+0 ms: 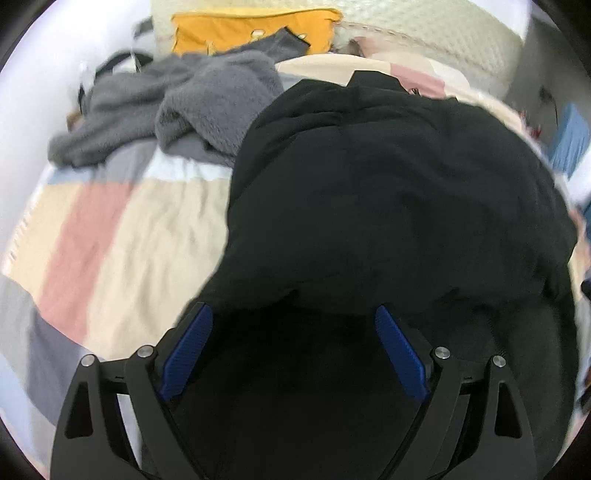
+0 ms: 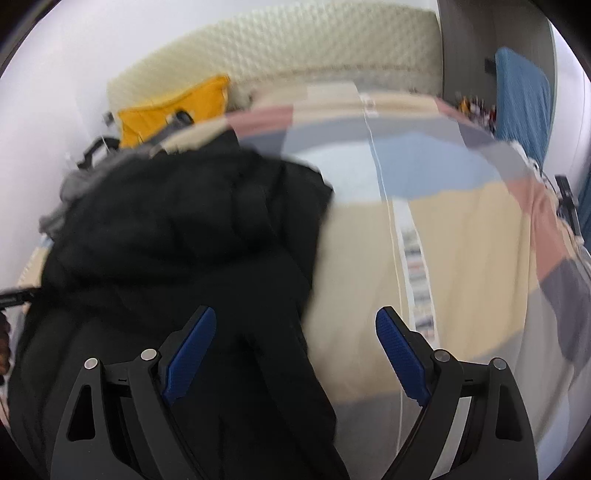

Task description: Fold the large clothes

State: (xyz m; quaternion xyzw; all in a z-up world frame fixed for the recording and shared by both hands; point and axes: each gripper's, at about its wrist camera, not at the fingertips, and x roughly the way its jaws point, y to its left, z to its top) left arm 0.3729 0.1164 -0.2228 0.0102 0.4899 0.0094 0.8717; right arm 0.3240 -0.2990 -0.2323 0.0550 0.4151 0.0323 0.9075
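Black coat point(image 1: 388, 206) heaped on bed point(image 1: 122, 236), just ahead of left hand-held gripper point(image 1: 294, 317) and right hand-held gripper point(image 2: 295, 319), both wide, empty. Risks pinching several layers, probably; blurred folds.

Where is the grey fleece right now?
In the left wrist view the grey fleece lies crumpled at upper left on the patchwork bedspread, beside the black coat, before the yellow pillow.

Black coat point(image 1: 388, 206) blurred, its near hem cut off — bedspread point(image 2: 461, 236) smeared too.
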